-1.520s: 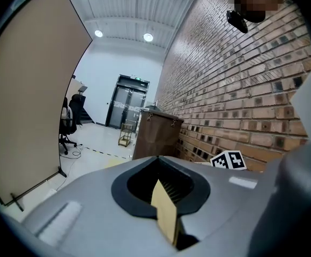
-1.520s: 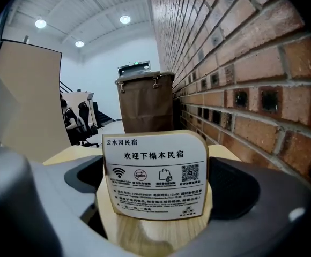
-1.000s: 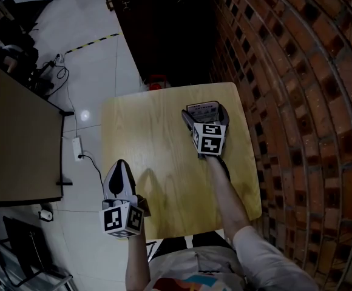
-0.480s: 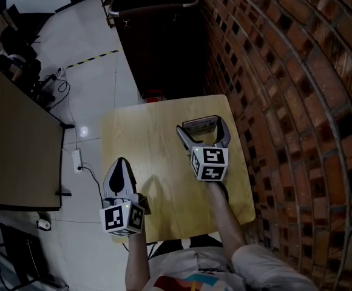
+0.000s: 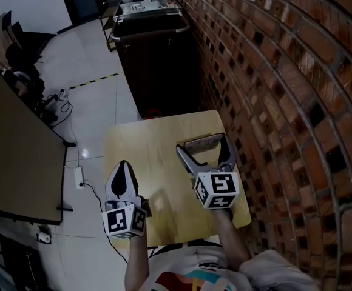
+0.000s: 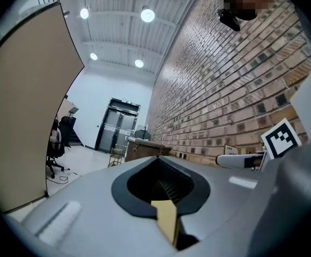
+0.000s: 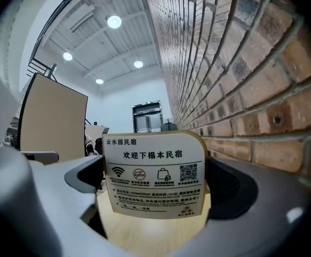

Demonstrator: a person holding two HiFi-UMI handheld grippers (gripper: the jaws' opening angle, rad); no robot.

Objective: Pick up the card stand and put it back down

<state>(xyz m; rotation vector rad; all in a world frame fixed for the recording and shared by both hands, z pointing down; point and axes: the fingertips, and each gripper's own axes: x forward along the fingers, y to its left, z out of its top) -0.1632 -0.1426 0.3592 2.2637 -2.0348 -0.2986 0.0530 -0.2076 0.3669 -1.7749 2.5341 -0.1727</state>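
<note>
The card stand is a small upright printed card that stands on the light wooden table, near its far right corner. My right gripper is open, with one jaw on each side of the stand and the tips level with it. In the right gripper view the card stand fills the gap between the dark pads of the right gripper, print facing the camera. My left gripper is shut and empty at the table's near left edge. In the left gripper view the left gripper shows its jaws closed together.
A brick wall runs close along the table's right side. A dark cart stands just beyond the far edge. A brown desk panel and cables on the floor lie to the left.
The right gripper has drawn back toward me from the card stand, and its jaws have spread slightly wider. The head view has tilted up along the wall. The left gripper has stayed put.
</note>
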